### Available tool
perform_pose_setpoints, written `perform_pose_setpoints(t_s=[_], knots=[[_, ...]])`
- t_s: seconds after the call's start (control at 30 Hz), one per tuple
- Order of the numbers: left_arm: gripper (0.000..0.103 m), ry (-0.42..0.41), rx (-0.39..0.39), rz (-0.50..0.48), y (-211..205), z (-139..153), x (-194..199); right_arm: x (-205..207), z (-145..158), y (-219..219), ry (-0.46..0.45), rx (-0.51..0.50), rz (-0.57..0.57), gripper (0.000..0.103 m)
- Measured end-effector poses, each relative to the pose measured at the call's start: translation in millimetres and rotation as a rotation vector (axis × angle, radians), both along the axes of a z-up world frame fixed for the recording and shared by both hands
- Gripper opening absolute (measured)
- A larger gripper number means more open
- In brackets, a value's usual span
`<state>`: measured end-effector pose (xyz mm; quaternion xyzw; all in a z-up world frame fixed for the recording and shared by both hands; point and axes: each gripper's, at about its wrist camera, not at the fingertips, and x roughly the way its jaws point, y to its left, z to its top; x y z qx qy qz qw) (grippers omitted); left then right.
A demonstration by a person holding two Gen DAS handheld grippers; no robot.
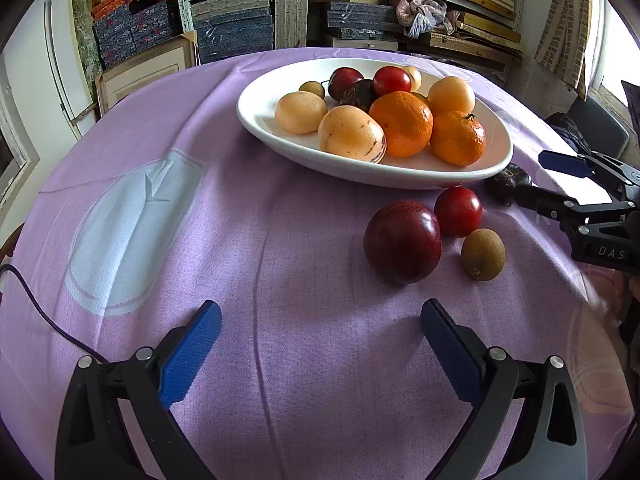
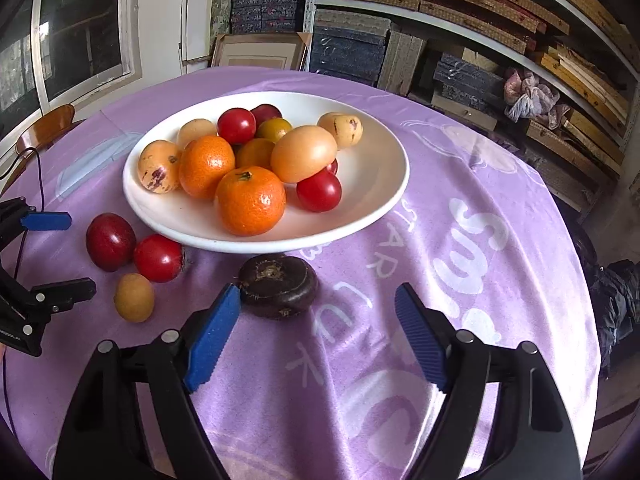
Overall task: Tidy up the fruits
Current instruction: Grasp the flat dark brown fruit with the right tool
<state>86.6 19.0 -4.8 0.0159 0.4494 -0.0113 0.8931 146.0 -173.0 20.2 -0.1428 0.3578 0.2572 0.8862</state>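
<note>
A white oval bowl (image 1: 280, 136) (image 2: 372, 184) on the purple cloth holds several oranges, pale melons, tomatoes and plums. Loose on the cloth lie a dark red plum (image 1: 402, 242) (image 2: 110, 242), a red tomato (image 1: 458, 211) (image 2: 158, 258), a brown kiwi (image 1: 483, 249) (image 2: 134, 297) and a dark purple fruit (image 1: 508, 184) (image 2: 278, 286). My left gripper (image 1: 320, 320) is open and empty, short of the plum. My right gripper (image 2: 318, 300) is open, its left pad touching the dark purple fruit; it also shows in the left wrist view (image 1: 548, 180).
The round table's purple cloth (image 1: 240, 240) has white print (image 2: 476, 240). Shelves of stacked boxes (image 1: 236, 28) stand behind. A black cable (image 1: 36, 304) runs at the left edge. A wooden chair (image 2: 44, 128) stands at far left.
</note>
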Motion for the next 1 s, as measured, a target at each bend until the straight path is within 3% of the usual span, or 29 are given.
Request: perform_pose_setpoints(t_s=[0.1, 0.57, 0.8, 1.0], knots=[[0.1, 0.0, 0.0, 0.0, -0.1, -0.1, 0.0, 2.6, -4.3, 12.0, 0.059, 0.002, 0.063, 0.044], [0.1, 0.0, 0.0, -0.001, -0.4, -0.6, 0.4, 10.3, -11.6, 25.9, 0.087, -0.031, 0.066, 0.044], [0.1, -0.01, 0.019, 0.027, 2.9, 1.2, 8.0, -24.0, -14.1, 1.9, 0.094, -0.026, 0.101, 0.044], [0.1, -0.016, -0.007, -0.095, -15.2, 3.0, 10.3, -33.1, -15.2, -7.6, 0.114, -0.004, 0.108, 0.044]])
